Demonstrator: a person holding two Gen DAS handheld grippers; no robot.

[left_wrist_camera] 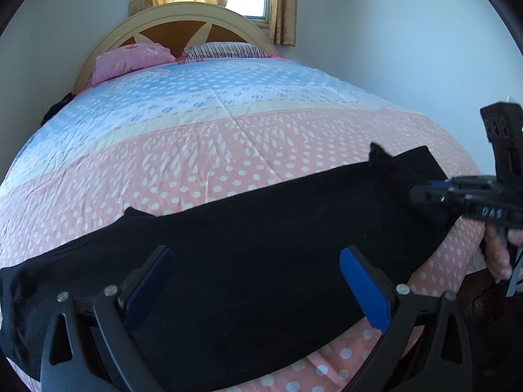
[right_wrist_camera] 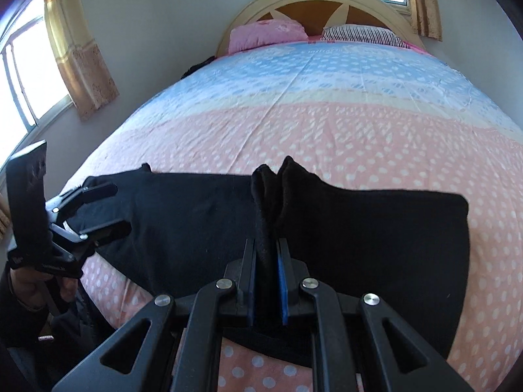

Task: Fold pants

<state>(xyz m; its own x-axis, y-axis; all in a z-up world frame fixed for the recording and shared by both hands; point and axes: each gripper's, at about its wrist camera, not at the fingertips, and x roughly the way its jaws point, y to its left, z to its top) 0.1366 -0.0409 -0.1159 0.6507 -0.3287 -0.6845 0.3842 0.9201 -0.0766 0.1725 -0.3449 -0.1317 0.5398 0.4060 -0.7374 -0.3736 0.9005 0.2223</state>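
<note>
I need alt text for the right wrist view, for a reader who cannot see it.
The right gripper is shut on a raised fold of black pants lying across a pink dotted bedspread. The left gripper is open at the pants' left end.

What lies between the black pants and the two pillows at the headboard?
Only bare polka-dot bedspread lies between the black pants and the pillows; both wrist views show it.

A bed carries everything, covered by a dotted sheet banded pale blue toward the arched wooden headboard and pink toward the near edge. Against the headboard lie a pink pillow and, just beside it, a striped pillow. Black pants lie spread flat across the pink band near the bed's front edge.
</note>
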